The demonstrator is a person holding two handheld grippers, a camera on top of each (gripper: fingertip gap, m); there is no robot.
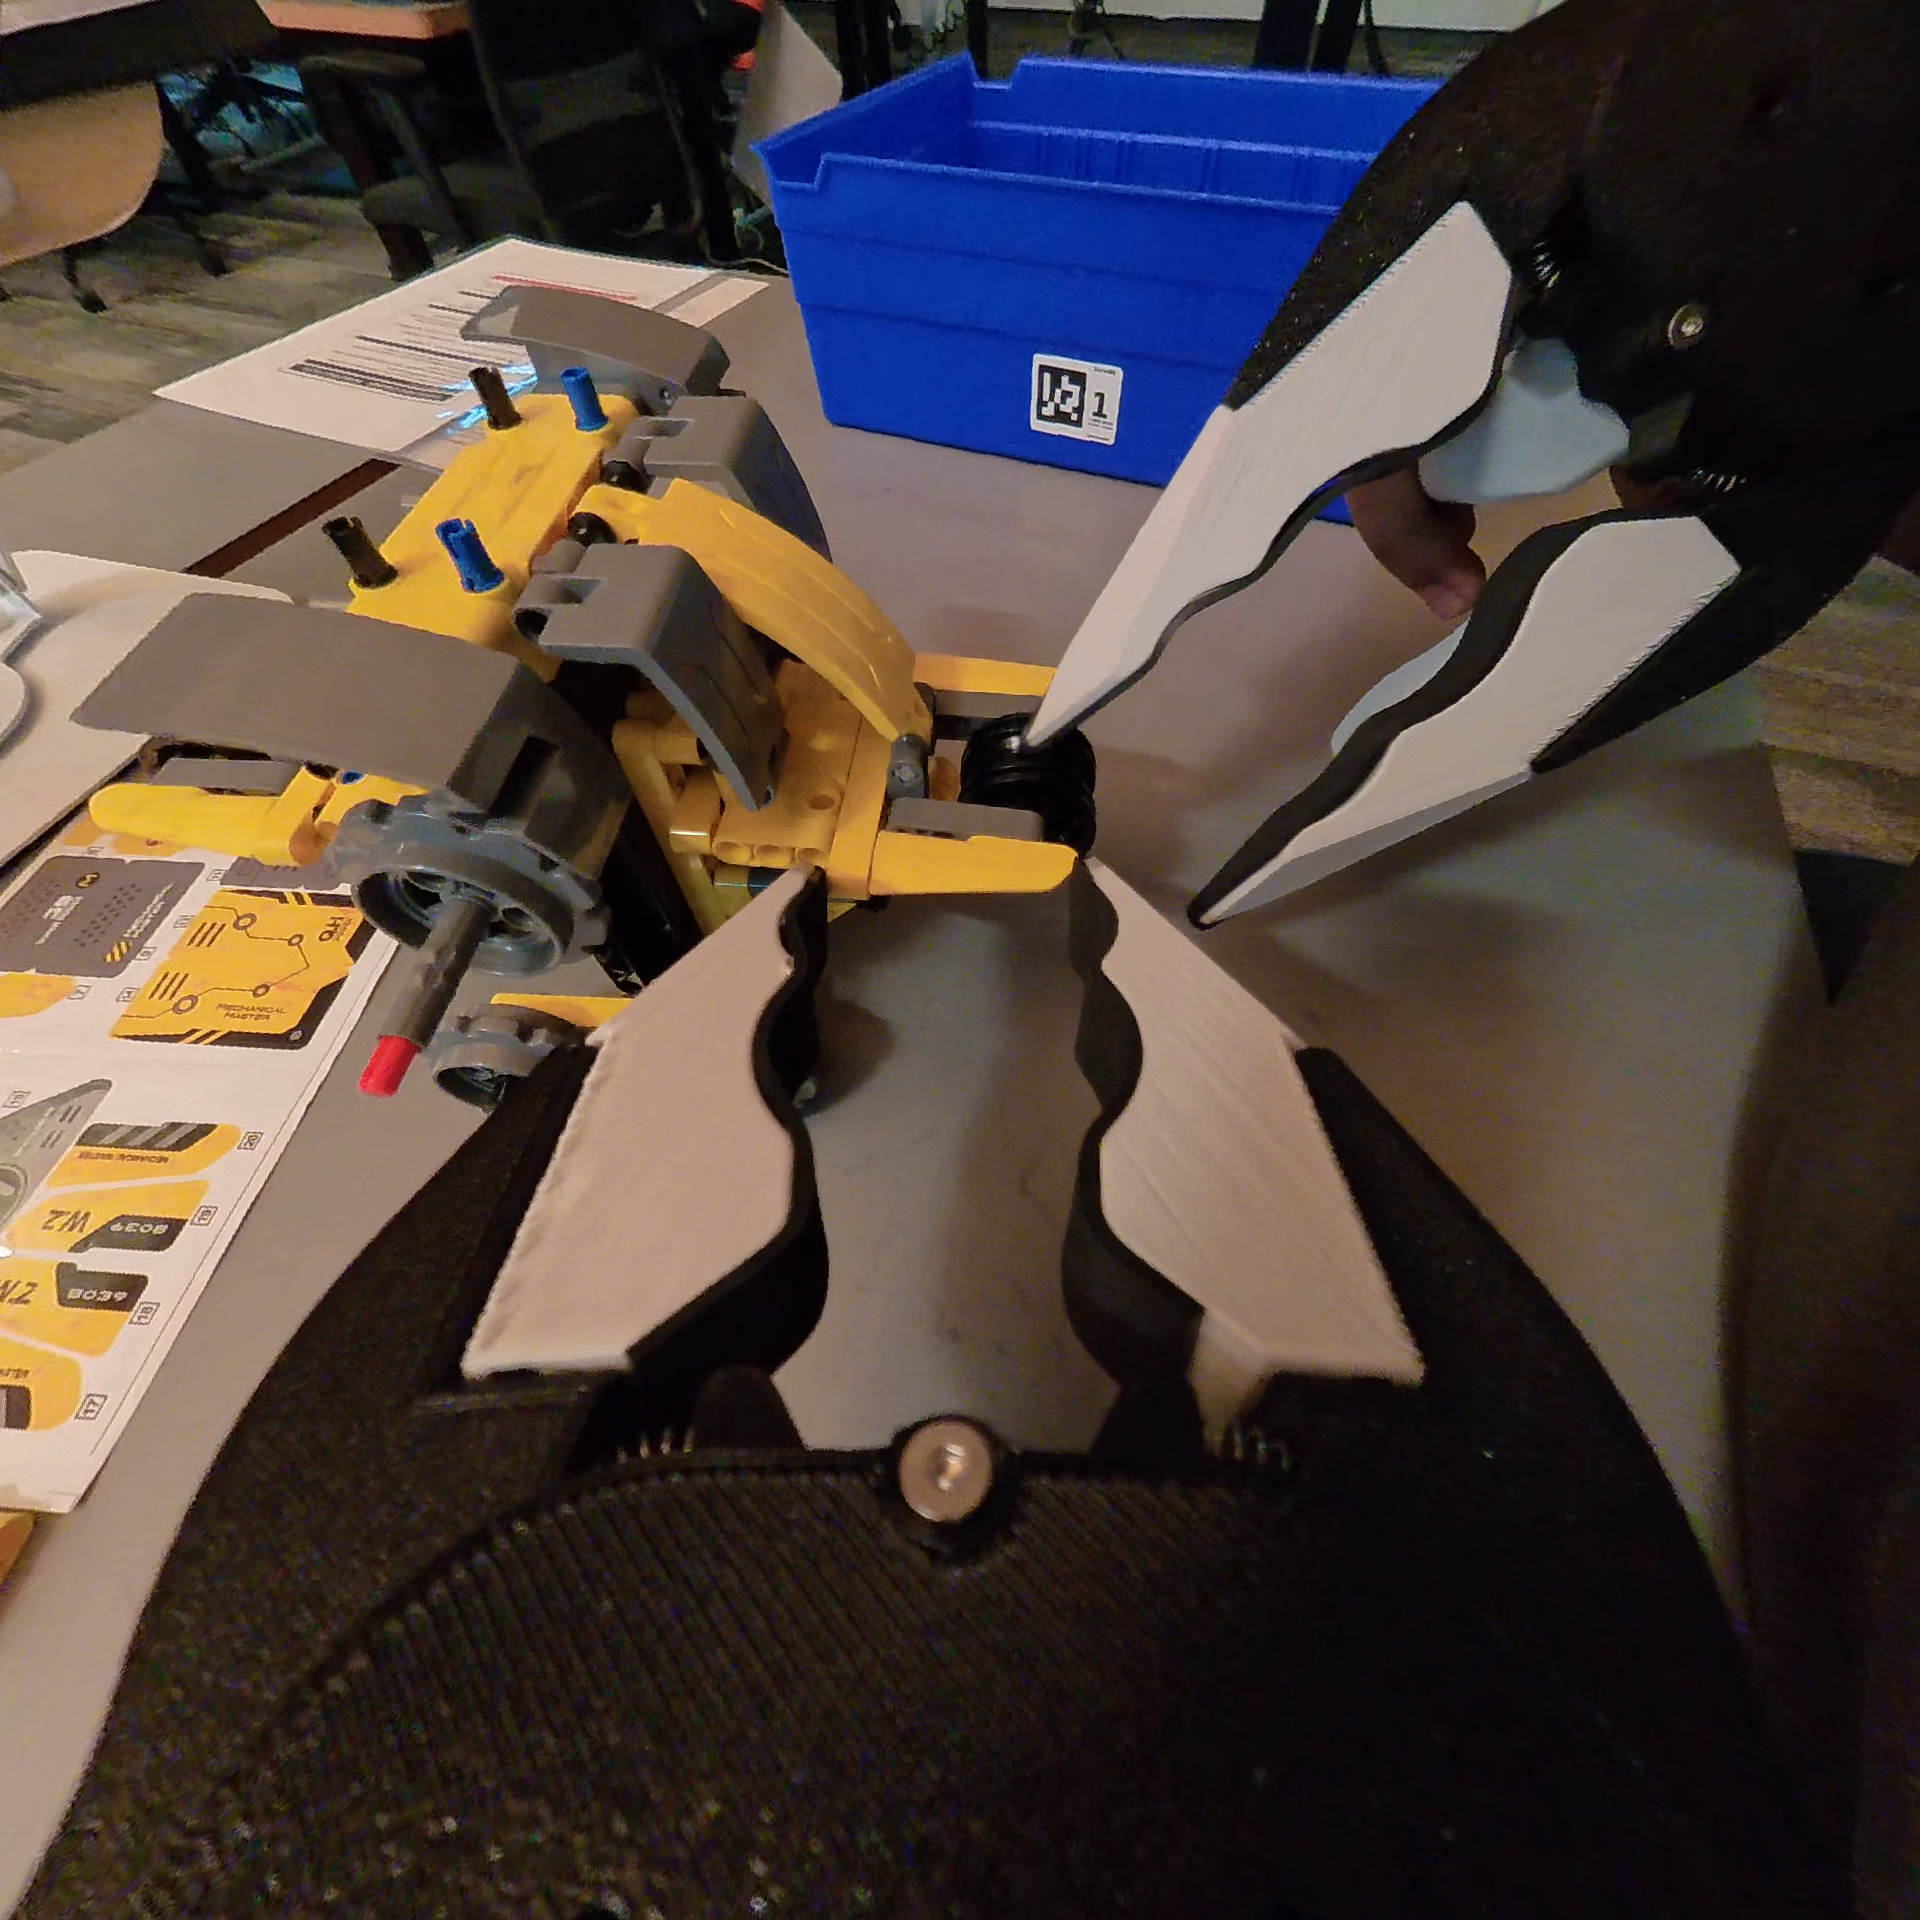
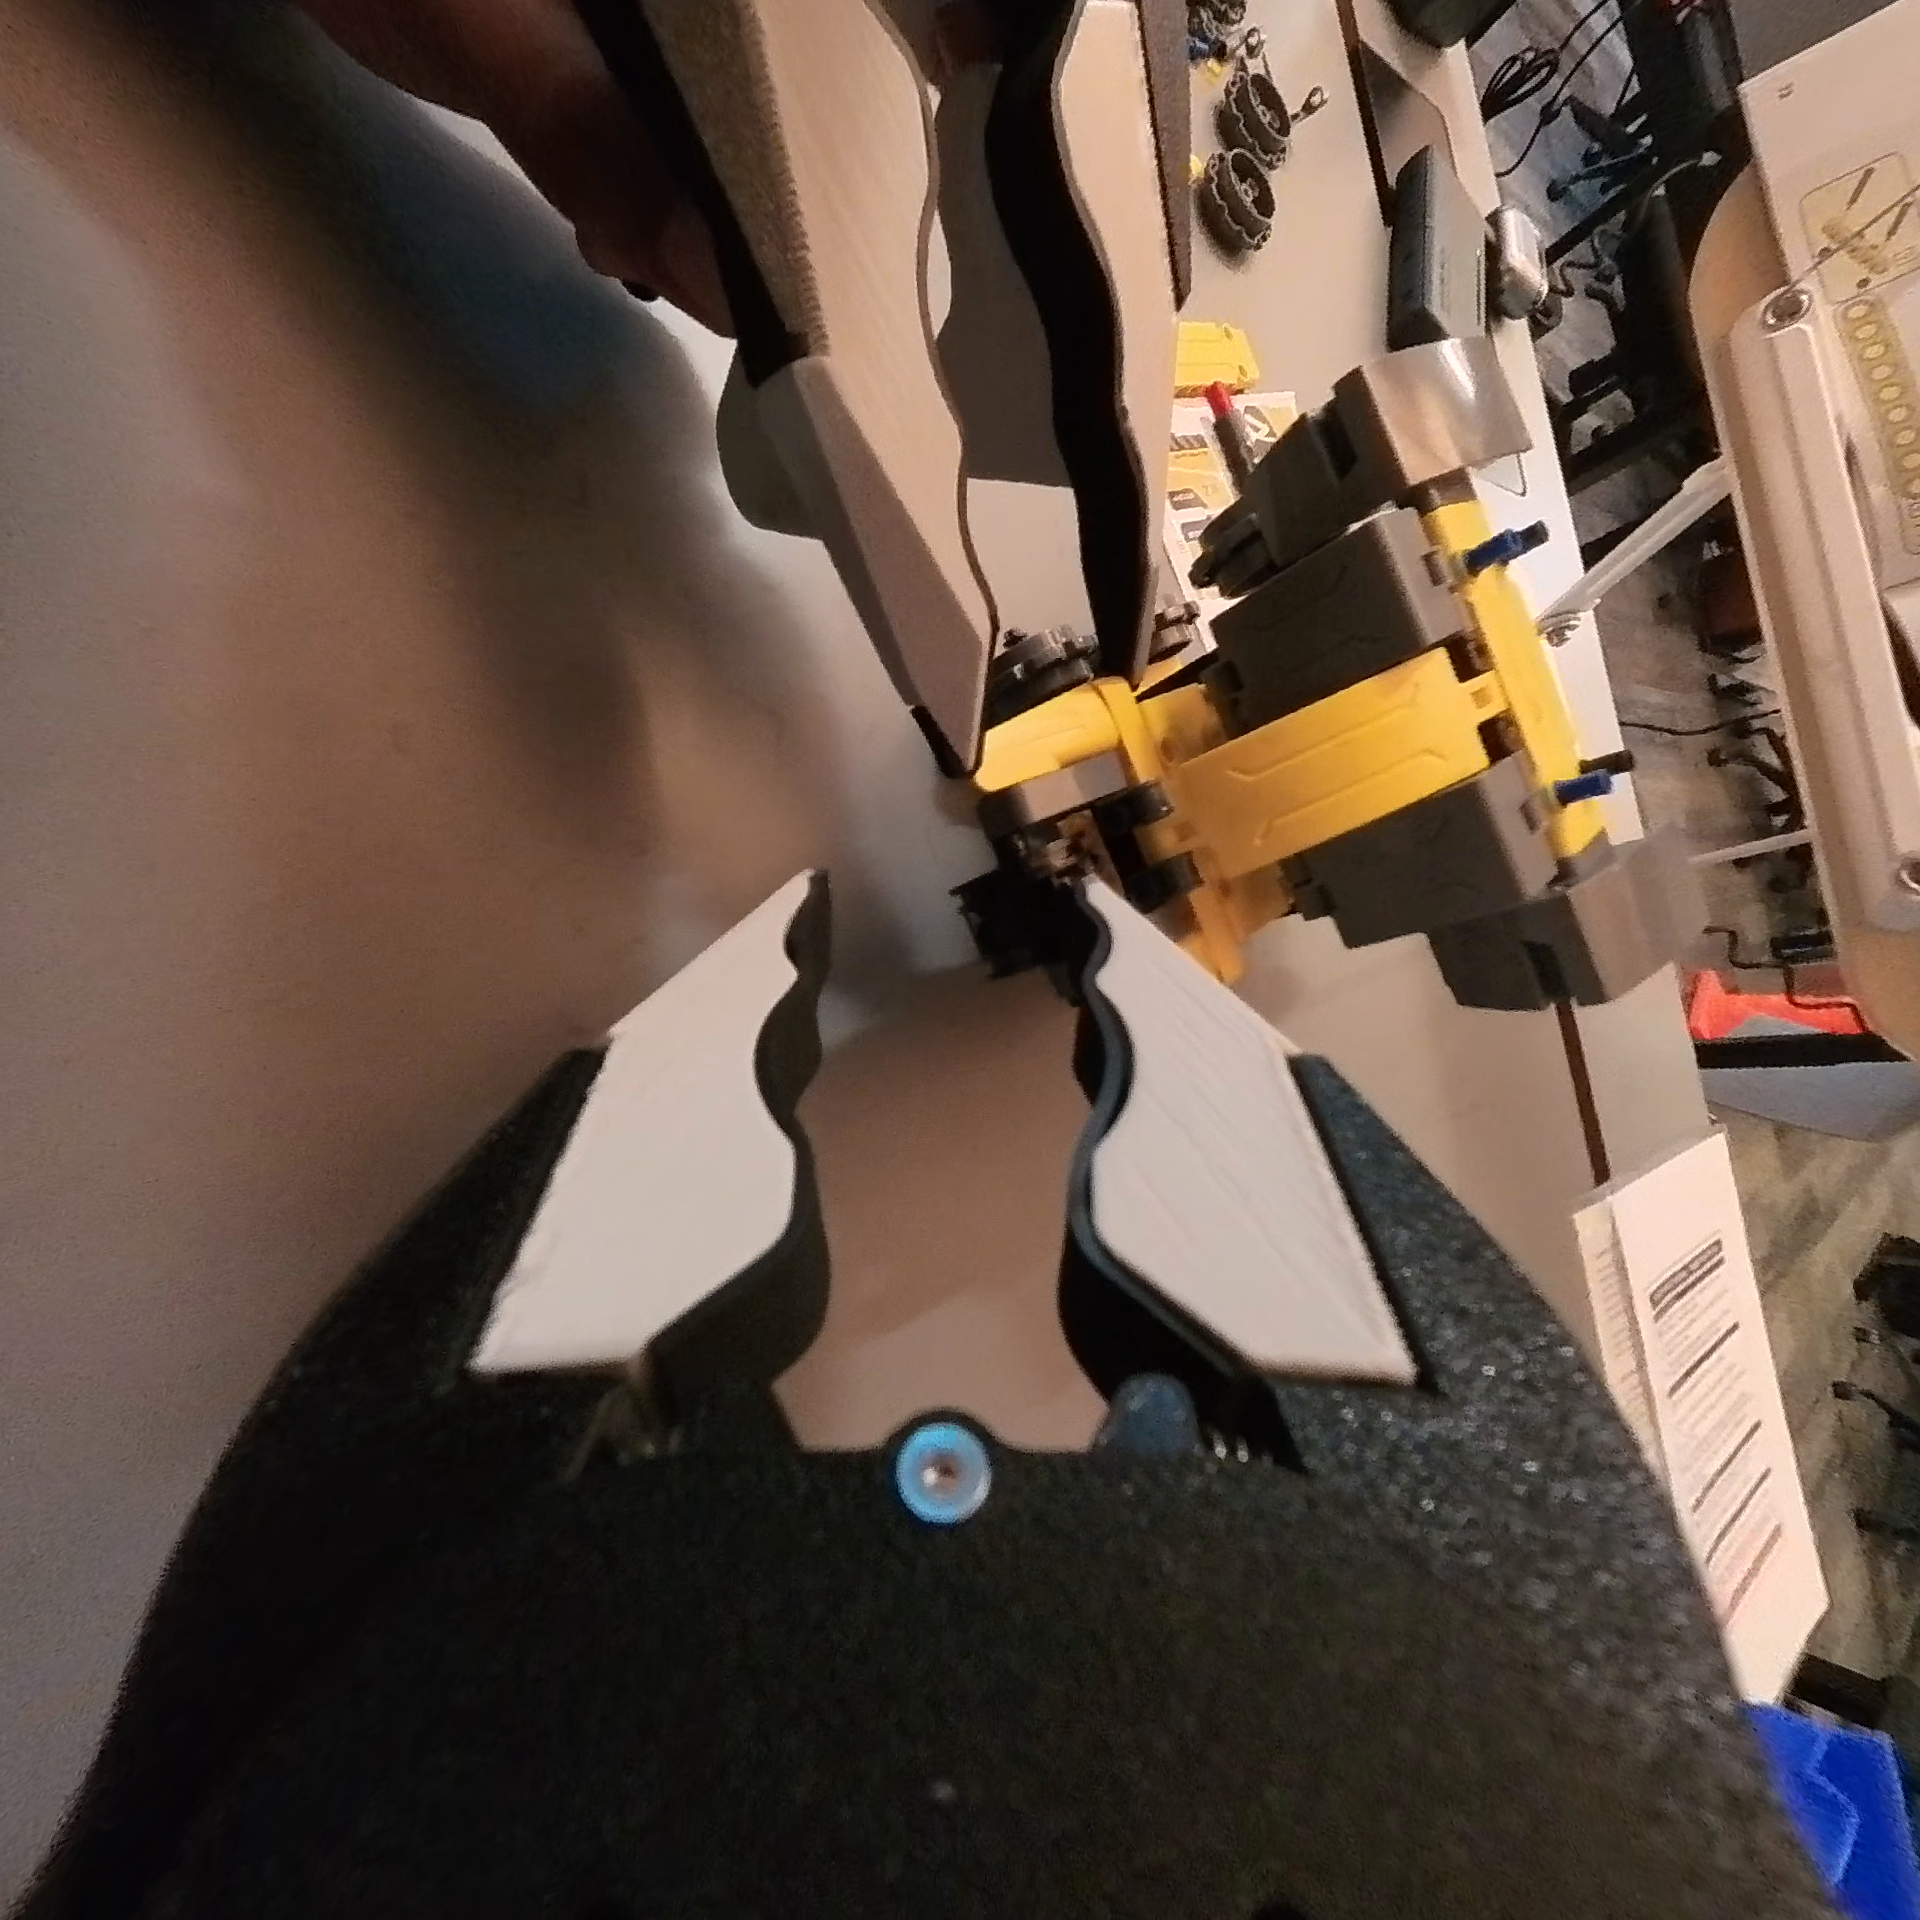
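A yellow and grey brick-built model vehicle (image 1: 665, 623) lies on the grey table (image 1: 1455, 1039). My left gripper (image 1: 948, 871) straddles its yellow front end with both fingertips touching it, jaws wide. It also shows in the right wrist view (image 2: 1039, 717), coming in from the top onto the model (image 2: 1340, 769). My right gripper (image 2: 956, 883) is open. In the left wrist view (image 1: 1112, 828) its upper fingertip touches a small black wheel (image 1: 1013, 774) at the model's front, and its lower fingertip hangs free. The wheel (image 2: 1003, 925) lies between my right fingertips.
A blue bin (image 1: 1039, 260) with a tag stands behind the model. A sticker sheet (image 1: 187, 987) lies at the left and a printed paper (image 1: 416, 343) at the back. A grey hub (image 1: 478, 904) on a red-tipped axle sticks out. Loose black tyres (image 2: 1247, 145) lie farther off. The tips of both grippers are at nearly the same place.
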